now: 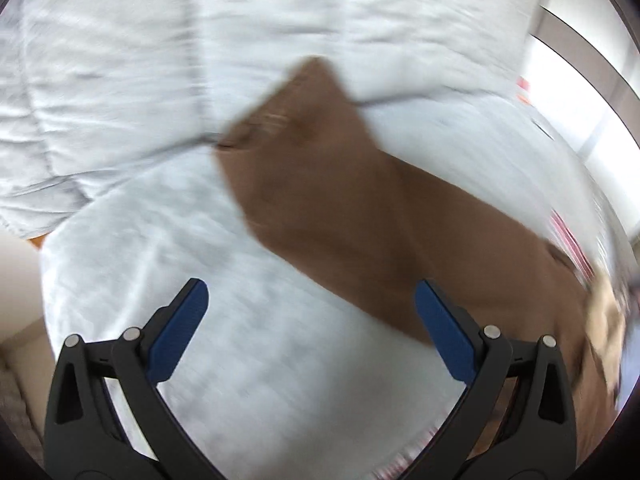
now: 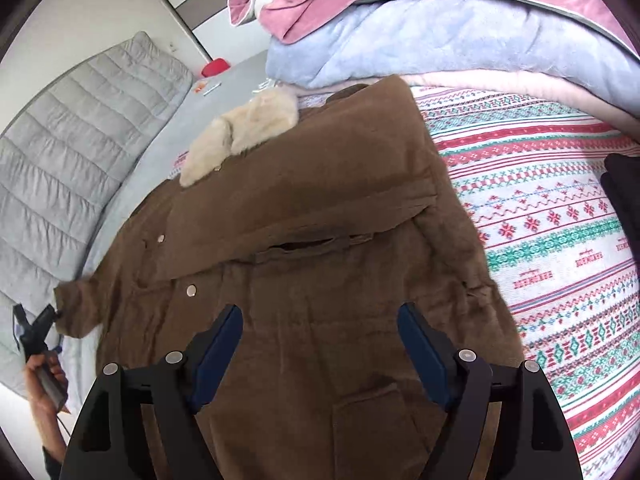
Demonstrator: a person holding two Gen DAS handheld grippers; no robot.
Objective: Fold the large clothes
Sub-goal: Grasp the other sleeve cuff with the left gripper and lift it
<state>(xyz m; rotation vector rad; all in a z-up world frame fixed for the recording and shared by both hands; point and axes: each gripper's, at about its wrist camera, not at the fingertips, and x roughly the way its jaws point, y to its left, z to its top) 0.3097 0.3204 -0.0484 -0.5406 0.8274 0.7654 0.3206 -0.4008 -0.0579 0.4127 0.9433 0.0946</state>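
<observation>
A brown coat (image 2: 320, 264) with a cream fur collar (image 2: 244, 132) lies spread on the bed; one sleeve is folded across its chest. My right gripper (image 2: 320, 344) is open and empty just above the coat's lower front. My left gripper (image 1: 312, 320) is open and empty over the pale sheet; the coat's other sleeve (image 1: 340, 184) stretches out ahead of it, blurred. In the right wrist view the left gripper (image 2: 38, 330) sits at the far left beside that sleeve's cuff (image 2: 76, 304).
A patterned red, green and white bedspread (image 2: 560, 248) lies right of the coat. Piled pink and blue blankets (image 2: 420, 28) lie behind it. A grey quilted cover (image 2: 80, 128) runs along the left. A dark item (image 2: 624, 192) sits at the right edge.
</observation>
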